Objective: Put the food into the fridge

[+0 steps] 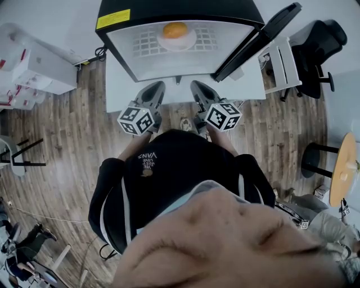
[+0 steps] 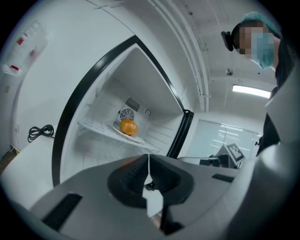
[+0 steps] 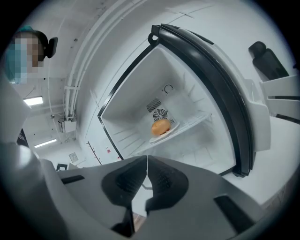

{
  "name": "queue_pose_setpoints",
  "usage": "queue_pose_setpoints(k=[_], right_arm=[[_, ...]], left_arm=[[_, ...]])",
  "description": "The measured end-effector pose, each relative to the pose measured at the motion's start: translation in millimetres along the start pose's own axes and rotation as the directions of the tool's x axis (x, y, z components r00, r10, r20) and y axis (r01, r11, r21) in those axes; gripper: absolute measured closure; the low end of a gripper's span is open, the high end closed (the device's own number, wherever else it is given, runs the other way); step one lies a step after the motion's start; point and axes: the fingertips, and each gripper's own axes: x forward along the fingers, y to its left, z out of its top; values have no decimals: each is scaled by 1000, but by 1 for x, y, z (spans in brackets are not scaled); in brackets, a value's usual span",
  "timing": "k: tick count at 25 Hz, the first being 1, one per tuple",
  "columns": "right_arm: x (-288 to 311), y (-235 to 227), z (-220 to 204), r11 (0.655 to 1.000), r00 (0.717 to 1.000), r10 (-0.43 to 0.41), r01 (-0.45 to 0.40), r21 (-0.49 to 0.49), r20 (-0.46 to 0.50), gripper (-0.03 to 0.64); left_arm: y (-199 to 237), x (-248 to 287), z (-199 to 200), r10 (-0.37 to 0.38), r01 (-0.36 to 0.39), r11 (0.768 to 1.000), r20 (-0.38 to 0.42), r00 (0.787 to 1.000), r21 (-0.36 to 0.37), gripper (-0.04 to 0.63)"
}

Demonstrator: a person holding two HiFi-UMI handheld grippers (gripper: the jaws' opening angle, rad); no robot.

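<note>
Black VANS shirt (image 1: 180,169), yellow-labelled fridge (image 1: 185,8), orange food (image 1: 175,29)

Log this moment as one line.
food: on plate, fridge shelf | door: open | left gripper: jaws shut, empty | right gripper: jaws shut, empty
</note>
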Motion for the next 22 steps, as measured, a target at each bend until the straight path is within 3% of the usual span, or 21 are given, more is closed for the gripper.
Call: queue_pose_setpoints(k=[22], right_arm=[[-18,24,-28,996,997,-80,81,-46,20,604]], left_arm=[[-9,-35,-9,-76,77,996,-14,997,36,574]])
